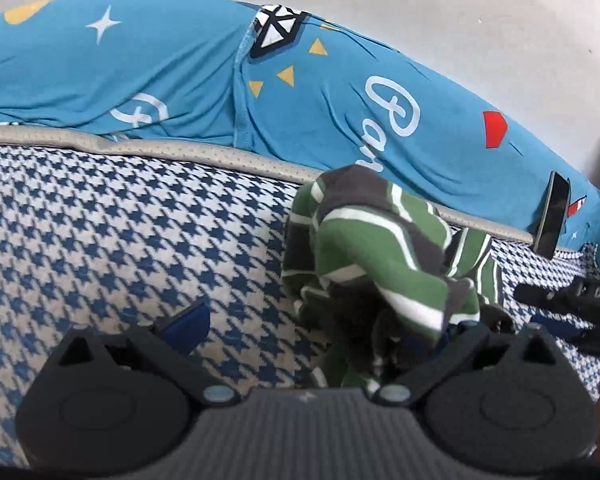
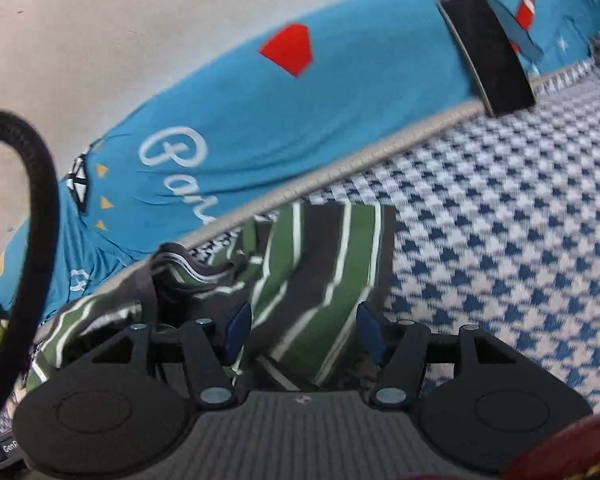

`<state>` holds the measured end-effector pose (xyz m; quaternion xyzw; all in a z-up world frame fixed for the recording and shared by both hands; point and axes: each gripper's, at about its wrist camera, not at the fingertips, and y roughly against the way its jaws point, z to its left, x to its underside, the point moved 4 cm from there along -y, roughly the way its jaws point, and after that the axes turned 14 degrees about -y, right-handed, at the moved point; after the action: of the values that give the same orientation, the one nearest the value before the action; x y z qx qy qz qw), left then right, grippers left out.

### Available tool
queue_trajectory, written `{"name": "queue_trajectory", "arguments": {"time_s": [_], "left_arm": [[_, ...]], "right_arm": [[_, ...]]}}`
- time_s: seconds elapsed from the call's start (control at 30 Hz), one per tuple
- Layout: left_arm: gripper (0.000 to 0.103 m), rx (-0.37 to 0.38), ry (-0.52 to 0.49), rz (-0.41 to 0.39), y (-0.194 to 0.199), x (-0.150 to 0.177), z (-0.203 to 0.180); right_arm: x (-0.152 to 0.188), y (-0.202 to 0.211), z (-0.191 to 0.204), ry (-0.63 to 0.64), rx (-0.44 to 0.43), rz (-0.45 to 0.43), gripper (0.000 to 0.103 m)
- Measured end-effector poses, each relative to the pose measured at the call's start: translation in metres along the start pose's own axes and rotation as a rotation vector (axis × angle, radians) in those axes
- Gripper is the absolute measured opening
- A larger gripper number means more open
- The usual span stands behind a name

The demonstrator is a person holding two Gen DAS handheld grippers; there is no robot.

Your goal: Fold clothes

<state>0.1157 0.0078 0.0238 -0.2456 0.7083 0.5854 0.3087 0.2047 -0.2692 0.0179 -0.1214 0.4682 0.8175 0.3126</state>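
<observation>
A green, grey and white striped garment (image 1: 372, 248) lies bunched on the blue-and-white houndstooth bed surface (image 1: 100, 240). My left gripper (image 1: 324, 332) is open wide. Its left pad (image 1: 188, 324) hangs over bare cover, while the cloth drapes over and hides the right finger. In the right wrist view the same garment (image 2: 320, 272) runs flatter toward the camera. My right gripper (image 2: 304, 332) is open, its blue pads (image 2: 238, 330) standing on either side of a striped band without pinching it. Part of the right gripper's black body (image 1: 572, 304) shows at the right edge of the left wrist view.
A long blue printed bolster (image 1: 180, 72) (image 2: 260, 120) lies along the wall behind the garment. A dark phone (image 1: 552, 216) (image 2: 488, 56) leans against it. A black cable (image 2: 32, 240) loops at the left. Houndstooth cover (image 2: 500, 240) stretches out to the right.
</observation>
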Motion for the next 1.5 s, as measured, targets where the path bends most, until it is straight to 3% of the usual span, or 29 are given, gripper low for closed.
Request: {"name": "queue_trajectory", "arguments": {"time_s": [0.4,0.43,0.57,0.6,0.67,0.77,0.9,0.97,1.07,1.2,1.3,1.37,1.5], "left_arm": [[0.103,0.009,-0.07,-0.006,-0.032,-0.011,-0.003],[0.103,0.009,-0.071,-0.014,-0.035,-0.012,-0.002],[0.102,0.004,-0.065,-0.055,-0.042,-0.015,0.001],[0.1,-0.001,-0.065,-0.063,-0.043,-0.016,0.002],[0.078,-0.007,-0.069,-0.078,-0.044,-0.017,0.002],[0.057,-0.042,-0.091,-0.105,-0.041,-0.02,0.003],[0.052,-0.169,-0.154,-0.18,-0.025,-0.03,0.007],[0.052,-0.222,-0.145,-0.201,-0.018,-0.036,0.016],[0.05,-0.32,-0.115,-0.199,-0.012,-0.044,0.037],[0.05,-0.366,-0.013,-0.161,-0.01,-0.048,0.066],[0.056,-0.363,0.042,-0.138,-0.011,-0.046,0.078],[0.074,-0.311,0.074,-0.127,-0.012,-0.045,0.079],[0.094,-0.188,0.103,-0.109,-0.012,-0.04,0.068]], "right_arm": [[0.016,-0.048,0.006,-0.042,0.0,0.071,0.063],[0.017,-0.05,0.008,-0.036,0.005,0.061,0.06],[0.018,-0.053,0.016,0.008,0.007,0.027,0.025],[0.017,-0.053,0.016,0.01,0.008,0.023,0.023],[0.016,-0.054,0.017,0.012,0.006,0.009,0.017],[0.014,-0.05,0.022,0.04,0.005,-0.022,0.015],[0.007,-0.034,0.038,0.113,0.014,-0.128,0.014],[-0.004,-0.024,0.042,0.14,0.032,-0.207,0.008],[-0.017,-0.007,0.045,0.144,0.068,-0.331,0.008],[-0.034,0.014,0.048,0.142,0.115,-0.486,0.008],[-0.039,0.004,0.036,0.088,0.131,-0.432,0.009],[-0.041,-0.001,0.025,0.031,0.14,-0.394,0.01],[-0.043,0.0,0.003,-0.089,0.101,-0.314,0.017]]}}
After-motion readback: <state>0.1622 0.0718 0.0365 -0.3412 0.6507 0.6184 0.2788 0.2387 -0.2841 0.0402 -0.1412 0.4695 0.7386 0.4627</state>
